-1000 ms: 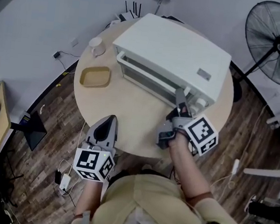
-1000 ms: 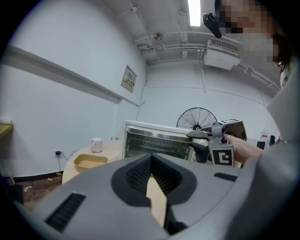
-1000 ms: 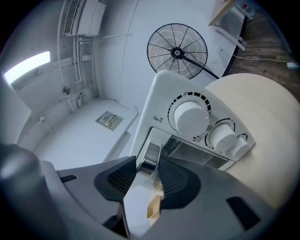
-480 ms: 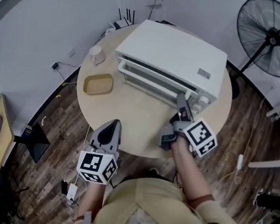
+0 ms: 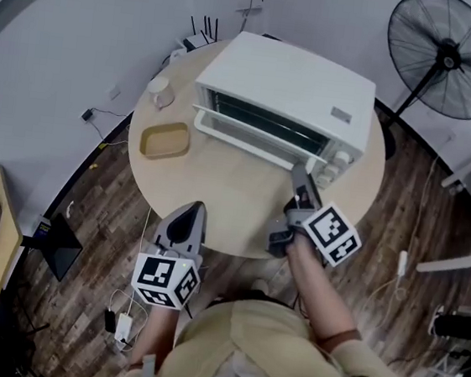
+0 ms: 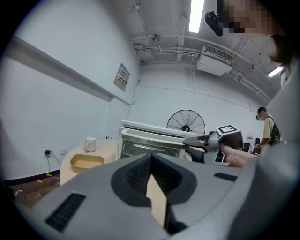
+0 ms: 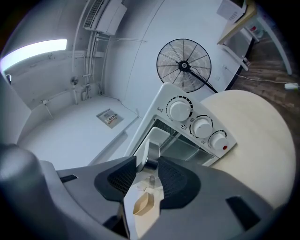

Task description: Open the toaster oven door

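Right gripper view: handle between fingers

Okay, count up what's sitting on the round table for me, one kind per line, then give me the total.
Toaster oven: 1
Tan tray: 1
White cup: 1
Total: 3
Not counted: the antenna device behind the oven, since it is unclear whether it rests on the table.

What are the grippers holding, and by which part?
The right gripper holds the oven door handle, near its right end. The left gripper holds nothing.
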### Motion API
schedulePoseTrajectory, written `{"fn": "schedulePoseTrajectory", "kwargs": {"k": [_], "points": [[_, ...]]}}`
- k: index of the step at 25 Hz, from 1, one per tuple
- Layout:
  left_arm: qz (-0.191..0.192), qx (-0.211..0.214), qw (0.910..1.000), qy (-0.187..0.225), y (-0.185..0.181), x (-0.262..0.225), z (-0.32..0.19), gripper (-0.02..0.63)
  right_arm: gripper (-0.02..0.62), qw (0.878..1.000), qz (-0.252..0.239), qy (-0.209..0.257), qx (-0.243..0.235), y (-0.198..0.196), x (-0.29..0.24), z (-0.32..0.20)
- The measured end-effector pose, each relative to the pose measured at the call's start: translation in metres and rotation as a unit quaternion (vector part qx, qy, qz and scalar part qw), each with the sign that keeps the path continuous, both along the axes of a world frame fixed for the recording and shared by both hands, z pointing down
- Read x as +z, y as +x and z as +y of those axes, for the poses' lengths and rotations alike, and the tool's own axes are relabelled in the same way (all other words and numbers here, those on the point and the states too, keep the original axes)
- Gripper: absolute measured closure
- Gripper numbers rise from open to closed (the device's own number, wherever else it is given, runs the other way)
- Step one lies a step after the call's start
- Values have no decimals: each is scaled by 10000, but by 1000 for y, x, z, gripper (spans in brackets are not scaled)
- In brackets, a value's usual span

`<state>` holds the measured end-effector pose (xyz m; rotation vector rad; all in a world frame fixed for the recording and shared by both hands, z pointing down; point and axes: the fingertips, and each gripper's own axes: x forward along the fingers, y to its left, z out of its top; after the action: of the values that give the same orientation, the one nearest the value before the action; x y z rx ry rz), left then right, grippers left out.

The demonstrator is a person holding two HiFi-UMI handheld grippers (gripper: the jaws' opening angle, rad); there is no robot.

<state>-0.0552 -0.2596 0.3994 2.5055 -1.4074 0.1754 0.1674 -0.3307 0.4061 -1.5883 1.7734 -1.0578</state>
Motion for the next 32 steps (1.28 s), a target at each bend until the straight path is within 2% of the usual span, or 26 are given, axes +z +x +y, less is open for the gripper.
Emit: {"fn": "schedulePoseTrajectory", "kwargs": {"k": [7,12,15,19,32], "points": [[57,108,9999,-64,1,5,6,604,451,9994,275,-186,-68,-11,13,20],[80,92,9998,-137,0,9,12,604,451,9992,170,-306,-181,-23,25,34],[75,84,9998,-145,3,11,19,604,451,9978,452,-425,-236,-22,31,43],[69,52,9998,-178,3,13,25,604,451,9980,315,-449,-313,-30,41,49],[37,-177,9992,-356,-8,29,48,604,451,9932,688,-763,-555,-45,80,76]]}}
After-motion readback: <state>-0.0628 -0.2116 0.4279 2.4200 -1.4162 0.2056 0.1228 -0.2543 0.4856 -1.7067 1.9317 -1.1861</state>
